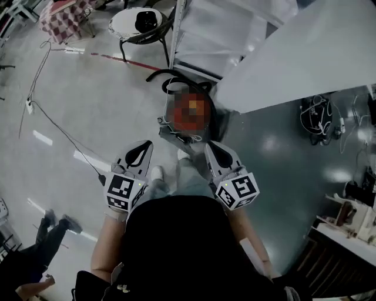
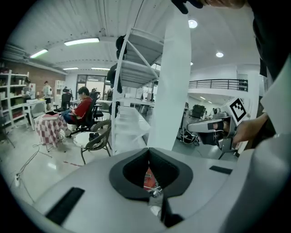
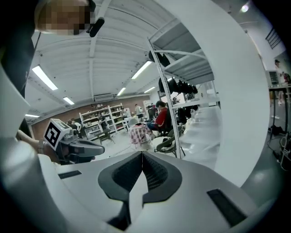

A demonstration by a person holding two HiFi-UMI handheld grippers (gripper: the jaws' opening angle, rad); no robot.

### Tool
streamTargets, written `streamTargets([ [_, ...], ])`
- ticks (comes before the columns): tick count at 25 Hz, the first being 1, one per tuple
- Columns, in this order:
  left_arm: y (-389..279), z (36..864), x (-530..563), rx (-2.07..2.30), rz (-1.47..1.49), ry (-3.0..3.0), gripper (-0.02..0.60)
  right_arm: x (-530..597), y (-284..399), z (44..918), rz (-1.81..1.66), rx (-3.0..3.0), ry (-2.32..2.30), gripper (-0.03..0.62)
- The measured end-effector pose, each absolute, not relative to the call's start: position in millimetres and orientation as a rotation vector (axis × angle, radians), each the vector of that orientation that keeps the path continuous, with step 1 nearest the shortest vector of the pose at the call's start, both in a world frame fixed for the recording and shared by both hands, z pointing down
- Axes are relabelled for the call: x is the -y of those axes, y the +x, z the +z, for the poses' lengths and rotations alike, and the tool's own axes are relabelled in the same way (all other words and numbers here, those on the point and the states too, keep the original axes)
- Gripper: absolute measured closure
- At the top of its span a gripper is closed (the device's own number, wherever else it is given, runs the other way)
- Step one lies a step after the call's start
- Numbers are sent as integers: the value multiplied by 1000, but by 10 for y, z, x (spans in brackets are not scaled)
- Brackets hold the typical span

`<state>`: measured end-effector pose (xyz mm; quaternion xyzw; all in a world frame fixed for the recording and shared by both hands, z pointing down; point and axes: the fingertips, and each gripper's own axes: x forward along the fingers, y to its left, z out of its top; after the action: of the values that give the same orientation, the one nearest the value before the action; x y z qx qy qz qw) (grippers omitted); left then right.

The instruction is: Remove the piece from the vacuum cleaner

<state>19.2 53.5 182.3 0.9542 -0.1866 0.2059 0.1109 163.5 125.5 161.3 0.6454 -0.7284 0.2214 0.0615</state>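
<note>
The vacuum cleaner (image 1: 179, 134) stands on the floor just beyond my feet. Its red body is partly under a mosaic patch, and a black hose (image 1: 176, 74) arcs behind it. My left gripper (image 1: 143, 151) and right gripper (image 1: 212, 150) hover side by side above and short of it, both shut with nothing in them. In the left gripper view the jaws (image 2: 148, 151) meet, and a bit of the red vacuum (image 2: 149, 178) shows below them. The right gripper view shows its jaws (image 3: 142, 155) closed and empty. Which piece comes off the vacuum I cannot make out.
A white shelf rack (image 1: 235, 35) rises right behind the vacuum. A chair (image 1: 141, 26) and a checked-cloth table (image 1: 64, 17) stand farther back. A cable (image 1: 59, 130) runs across the floor at left. Another person's legs (image 1: 53, 226) are at lower left, and a cluttered desk (image 1: 352, 217) at right.
</note>
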Motion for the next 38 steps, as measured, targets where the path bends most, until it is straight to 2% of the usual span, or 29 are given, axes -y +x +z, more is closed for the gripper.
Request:
streamTargets([
  [9,230,2253,-266,804,693,2634,563,-745,1730,2171,787,2314,1625,566],
  [20,277,3061,-233,900,784,2398,561,-532,1663,3111,918,2288,1308,565],
  [28,287,3784,-278,963,785,2221,561,-597,1630,3942,964,2203,1148,565],
  [38,409,5025,-570,844,840,2035,560,-825,1631,5180,1011,2037,1043,565],
])
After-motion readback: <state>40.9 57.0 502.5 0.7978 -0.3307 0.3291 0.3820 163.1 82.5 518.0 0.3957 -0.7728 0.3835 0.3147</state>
